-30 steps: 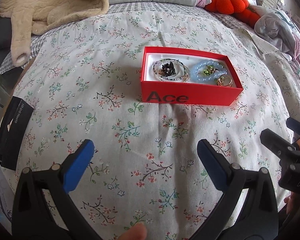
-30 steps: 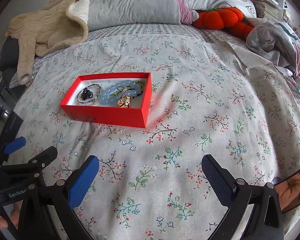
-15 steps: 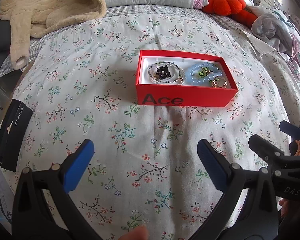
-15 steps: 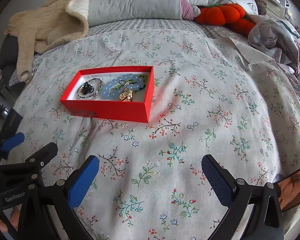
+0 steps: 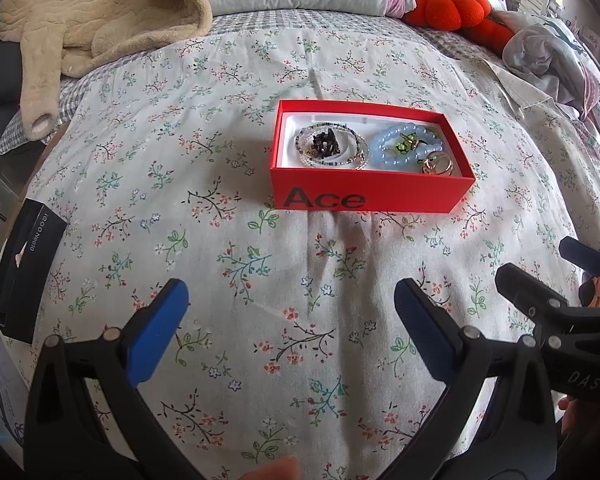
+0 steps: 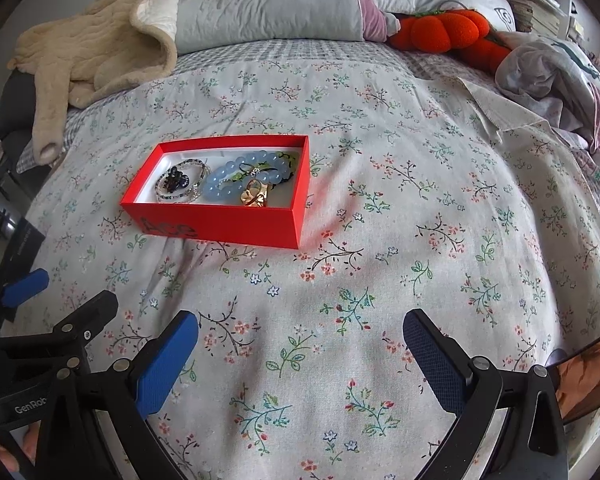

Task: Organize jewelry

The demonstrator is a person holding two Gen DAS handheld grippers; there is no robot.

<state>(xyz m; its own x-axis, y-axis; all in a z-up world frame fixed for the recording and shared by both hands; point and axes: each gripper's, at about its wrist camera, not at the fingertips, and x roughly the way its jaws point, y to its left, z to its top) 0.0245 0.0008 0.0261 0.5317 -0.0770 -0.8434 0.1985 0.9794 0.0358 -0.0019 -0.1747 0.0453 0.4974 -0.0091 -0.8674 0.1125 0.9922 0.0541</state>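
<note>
Through the left wrist view I am seeing the left gripper (image 5: 290,308) hanging over the floral bedspread (image 5: 228,152) at the bottom of the frame, its blue-padded fingers (image 5: 156,336) spread wide apart and holding nothing. Above centre, slightly right, the red box (image 5: 370,196) marked "Ace" is sitting on the bedspread, well apart from the fingertips; inside it a thin beaded bracelet (image 5: 358,148) is lying on the left with a dark clip (image 5: 325,143) in its ring, a pale blue bead bracelet (image 5: 406,148) is lying on the right, and gold rings (image 5: 438,165) are resting at the box's near right corner. A black phone box (image 5: 26,272) is lying at the left edge, a beige fleece garment (image 5: 92,24) is filling the upper left, and an orange plush toy (image 5: 452,8) is showing at the upper right. The right gripper (image 5: 548,280) is poking in at the lower right edge. Through the right wrist view I am seeing the right gripper (image 6: 300,344) along the bottom, fingers likewise wide apart and empty. The red box (image 6: 228,222) is sitting left of centre, the pale blue bead bracelet (image 6: 236,182) in its middle, the dark clip (image 6: 176,181) to the left of it, and the gold rings (image 6: 256,196) against the near wall. The left gripper (image 6: 60,304) is showing at the lower left edge.
</note>
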